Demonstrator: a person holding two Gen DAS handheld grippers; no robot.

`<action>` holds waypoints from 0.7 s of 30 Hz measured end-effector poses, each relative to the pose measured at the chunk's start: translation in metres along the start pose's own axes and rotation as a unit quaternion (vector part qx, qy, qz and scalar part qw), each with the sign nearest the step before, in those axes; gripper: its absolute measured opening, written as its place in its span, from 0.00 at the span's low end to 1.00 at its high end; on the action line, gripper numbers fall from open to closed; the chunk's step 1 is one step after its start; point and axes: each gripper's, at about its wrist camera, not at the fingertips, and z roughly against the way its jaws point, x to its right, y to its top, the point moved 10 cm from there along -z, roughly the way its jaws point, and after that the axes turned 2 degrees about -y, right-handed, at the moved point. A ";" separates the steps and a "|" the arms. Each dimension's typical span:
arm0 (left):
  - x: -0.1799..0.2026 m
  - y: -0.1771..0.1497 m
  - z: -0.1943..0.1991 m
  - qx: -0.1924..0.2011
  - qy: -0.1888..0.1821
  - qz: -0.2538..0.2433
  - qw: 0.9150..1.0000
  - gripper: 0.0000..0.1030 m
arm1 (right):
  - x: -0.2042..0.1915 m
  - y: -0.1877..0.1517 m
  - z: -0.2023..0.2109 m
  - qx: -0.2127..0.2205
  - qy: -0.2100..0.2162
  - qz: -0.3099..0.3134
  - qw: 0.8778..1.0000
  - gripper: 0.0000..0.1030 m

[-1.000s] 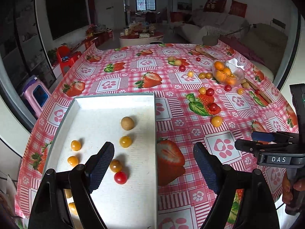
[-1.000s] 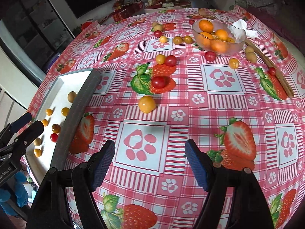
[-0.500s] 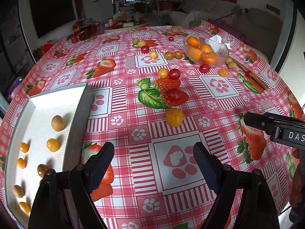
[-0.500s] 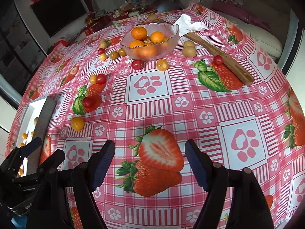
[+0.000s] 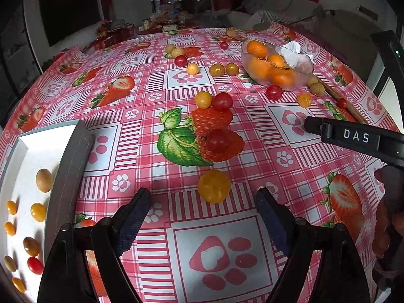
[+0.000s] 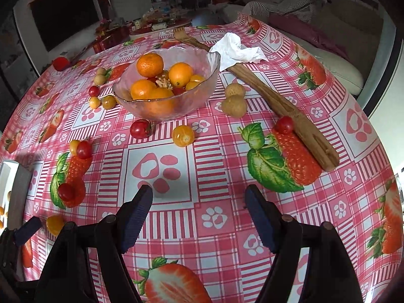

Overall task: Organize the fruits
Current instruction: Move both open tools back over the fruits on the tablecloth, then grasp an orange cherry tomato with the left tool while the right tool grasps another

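The left claw (image 5: 202, 212) hangs released low in the left wrist view, its jaws spread wide, with a yellow tomato (image 5: 214, 186) lying on the bench (image 5: 252, 252) just ahead of the gap between them and apart from both pads. The right claw (image 6: 198, 210) is likewise released and grasps nothing; it hovers over a bare patch of the strawberry-print cloth in the lower middle of its own view. At the left edge of the left wrist view sits a white tray (image 5: 68, 161) that already holds a handful of small fruits, yellow, brownish and one red tomato (image 5: 34, 265) near the lower left corner, so the sorting looks partly done. Much is left, though: red and yellow tomatoes are scattered across the middle of the bench, among them a red one (image 5: 217, 139) on a printed strawberry and a touching yellow and red pair (image 5: 213, 100) above it. A glass bowl (image 6: 202, 58) in the upper middle of the right wrist view holds oranges (image 6: 150, 65), with two tan round fruits (image 6: 234, 101) just to its right, more tomatoes around it, and a tissue (image 6: 236, 49) and a wooden stick (image 6: 290, 111) beyond. The yellow tomato by the left claw seems the likeliest next pick.
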 end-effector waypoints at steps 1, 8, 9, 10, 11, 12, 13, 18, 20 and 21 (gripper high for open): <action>0.001 0.000 -0.002 -0.002 -0.002 0.000 1.000 0.91 | -0.001 0.005 -0.003 0.002 -0.001 0.001 1.000 0.77; 0.002 0.001 -0.006 -0.003 -0.001 0.003 1.000 0.99 | -0.009 0.032 -0.023 0.017 -0.016 0.014 1.000 0.76; 0.002 0.001 -0.006 -0.003 0.000 0.004 1.000 0.99 | -0.010 0.034 -0.024 0.020 -0.019 0.016 0.999 0.76; 0.002 0.001 -0.007 -0.003 0.001 0.005 1.000 0.99 | -0.010 0.036 -0.026 0.022 -0.023 0.017 0.999 0.75; 0.002 0.001 -0.007 -0.003 0.002 0.005 1.000 0.99 | -0.011 0.037 -0.027 0.024 -0.027 0.019 0.999 0.74; 0.002 0.002 -0.006 -0.003 0.003 0.007 1.000 0.99 | -0.013 0.039 -0.028 0.027 -0.028 0.020 0.999 0.68; 0.003 0.002 -0.006 -0.003 0.003 0.008 1.000 0.96 | -0.014 0.041 -0.028 0.029 -0.026 0.022 0.999 0.62; 0.010 0.006 -0.001 0.002 -0.003 -0.001 1.000 0.64 | -0.021 0.047 -0.029 0.030 -0.012 0.030 0.999 0.25; 0.014 0.008 0.002 0.006 -0.012 -0.010 1.000 0.38 | -0.022 0.047 -0.029 0.026 -0.002 0.030 0.999 0.21; 0.016 0.008 0.002 0.006 -0.017 -0.014 1.000 0.26 | -0.021 0.045 -0.027 0.024 0.005 0.027 0.999 0.22</action>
